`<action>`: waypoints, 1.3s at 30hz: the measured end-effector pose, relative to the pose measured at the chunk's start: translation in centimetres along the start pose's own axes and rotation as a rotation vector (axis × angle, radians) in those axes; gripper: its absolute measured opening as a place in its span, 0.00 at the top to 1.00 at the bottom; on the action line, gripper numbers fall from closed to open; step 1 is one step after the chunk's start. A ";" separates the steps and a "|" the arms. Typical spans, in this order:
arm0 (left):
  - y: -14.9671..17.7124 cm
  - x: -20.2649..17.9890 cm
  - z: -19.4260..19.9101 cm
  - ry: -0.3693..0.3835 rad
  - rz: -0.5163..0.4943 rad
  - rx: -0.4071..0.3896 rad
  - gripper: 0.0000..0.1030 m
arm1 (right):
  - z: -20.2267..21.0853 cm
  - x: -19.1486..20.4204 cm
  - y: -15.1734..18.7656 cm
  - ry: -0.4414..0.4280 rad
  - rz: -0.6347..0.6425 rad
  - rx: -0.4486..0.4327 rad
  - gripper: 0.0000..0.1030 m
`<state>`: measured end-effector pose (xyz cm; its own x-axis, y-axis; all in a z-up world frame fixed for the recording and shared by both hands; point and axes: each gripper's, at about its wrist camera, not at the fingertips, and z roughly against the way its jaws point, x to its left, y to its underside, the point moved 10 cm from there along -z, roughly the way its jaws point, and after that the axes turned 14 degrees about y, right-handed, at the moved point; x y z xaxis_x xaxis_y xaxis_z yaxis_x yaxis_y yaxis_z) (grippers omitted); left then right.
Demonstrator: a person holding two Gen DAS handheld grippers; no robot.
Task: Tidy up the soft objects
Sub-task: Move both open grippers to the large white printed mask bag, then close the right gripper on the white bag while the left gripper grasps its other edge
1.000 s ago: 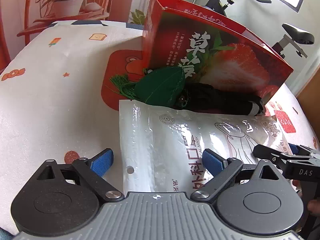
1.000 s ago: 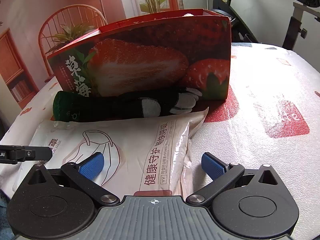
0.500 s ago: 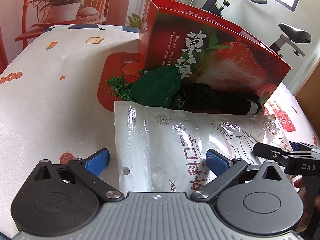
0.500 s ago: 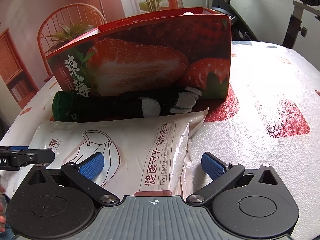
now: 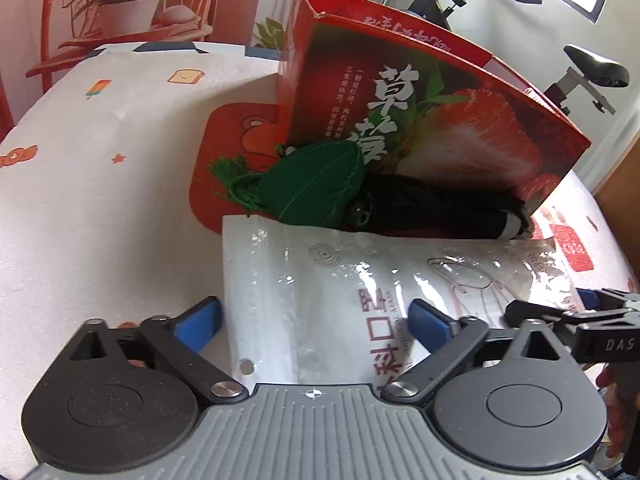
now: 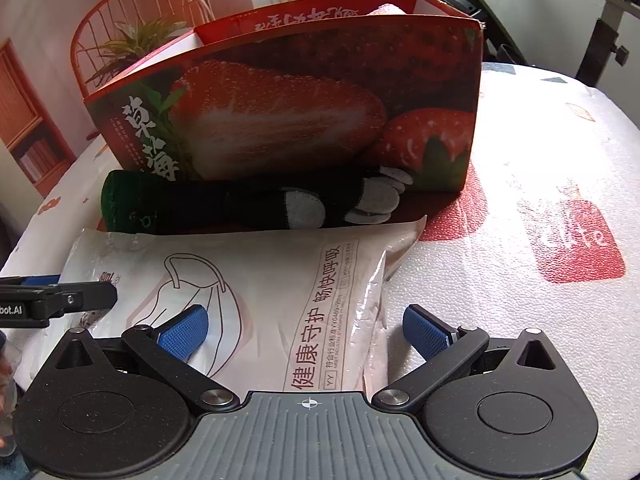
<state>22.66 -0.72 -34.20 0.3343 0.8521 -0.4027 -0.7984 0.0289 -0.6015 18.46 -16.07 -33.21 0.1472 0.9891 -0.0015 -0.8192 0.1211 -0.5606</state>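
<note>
A white plastic pack of face masks lies flat on the table in front of a red strawberry box. Between pack and box lie a green leaf-shaped pouch with a tassel and a black glove with grey pads. My left gripper straddles the pack's left edge. Its jaws are closing, and the pads are not pressing the pack. My right gripper stands open astride the pack's right edge. Each view shows one of the other gripper's fingers at its side.
The table wears a white padded cover with red cartoon prints. The box is open at the top. Behind the table are a red chair with a potted plant and an exercise bike.
Hardly anything differs. The left view has shifted slightly over the pack. Both grippers stay open astride the pack's two ends, and the objects lie where they were.
</note>
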 end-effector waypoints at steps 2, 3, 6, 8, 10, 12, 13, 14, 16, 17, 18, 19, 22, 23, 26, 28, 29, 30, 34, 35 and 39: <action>-0.2 -0.4 -0.1 0.017 -0.003 0.001 0.22 | 0.0 0.4 0.0 -0.015 0.013 0.005 0.03; -0.2 -0.5 -0.1 0.029 0.005 0.000 0.24 | 0.1 0.7 0.0 -0.024 0.019 0.006 0.03; -0.3 -0.7 -0.1 0.059 0.031 -0.008 0.33 | 0.1 1.2 -0.2 -0.022 0.027 0.009 0.07; -0.2 -0.9 -0.1 0.074 0.038 -0.012 0.40 | 0.3 1.4 -0.3 -0.032 0.020 0.008 0.12; -0.1 -0.8 0.0 0.076 0.047 -0.014 0.42 | 0.5 1.4 -0.4 -0.031 0.020 0.003 0.21; -0.2 -0.8 0.2 0.074 0.055 -0.020 0.46 | 1.0 1.5 -0.5 -0.038 0.023 0.000 0.28; -0.2 -0.8 0.3 0.076 0.059 -0.024 0.48 | 1.2 1.5 -0.5 -0.033 0.027 -0.003 0.31; -0.2 -0.7 0.5 0.078 0.064 -0.029 0.50 | 1.5 1.5 -0.6 -0.031 0.036 -0.010 0.34; -0.4 -0.7 1.0 0.083 0.068 -0.044 0.51 | 2.1 1.4 -0.7 -0.031 0.055 -0.026 0.40; -0.4 -0.7 1.2 0.086 0.068 -0.054 0.51 | 2.4 1.3 -0.7 -0.034 0.057 -0.034 0.43; -0.5 -0.7 1.5 0.089 0.069 -0.065 0.51 | 2.8 1.3 -0.8 -0.038 0.057 -0.043 0.45; -0.7 -0.8 1.9 0.094 0.069 -0.078 0.51 | 3.2 1.2 -0.9 -0.043 0.058 -0.053 0.47; -1.2 -1.2 2.9 0.112 0.064 -0.116 0.51 | 4.4 1.1 -1.4 -0.052 0.079 -0.088 0.50; -1.4 -1.4 3.3 0.118 0.060 -0.129 0.52 | 4.9 1.0 -1.5 -0.053 0.091 -0.102 0.51; -2.1 -2.1 4.4 0.140 0.039 -0.166 0.52 | 6.1 1.0 -2.1 -0.049 0.130 -0.142 0.52; -2.5 -2.6 5.0 0.151 0.020 -0.185 0.52 | 6.8 0.9 -2.5 -0.040 0.155 -0.164 0.53; -2.8 -2.9 5.3 0.153 0.011 -0.192 0.52 | 7.1 0.8 -2.7 -0.036 0.164 -0.173 0.53; -3.0 -3.2 5.5 0.155 0.002 -0.198 0.52 | 7.4 0.7 -2.9 -0.032 0.169 -0.182 0.54; -3.3 -4.0 5.9 0.163 -0.019 -0.215 0.52 | 8.8 0.3 -3.7 -0.017 0.181 -0.221 0.55; -3.4 -4.1 6.1 0.164 -0.024 -0.221 0.52 | 9.1 0.3 -3.9 -0.014 0.184 -0.232 0.55; -3.9 -4.2 6.9 0.162 -0.035 -0.249 0.52 | 10.2 0.6 -4.5 -0.006 0.212 -0.276 0.55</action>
<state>20.87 -0.82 -25.40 0.4509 0.7580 -0.4714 -0.6441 -0.0893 -0.7597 16.56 -15.19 -22.28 -0.0145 0.9904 -0.1374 -0.6501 -0.1137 -0.7513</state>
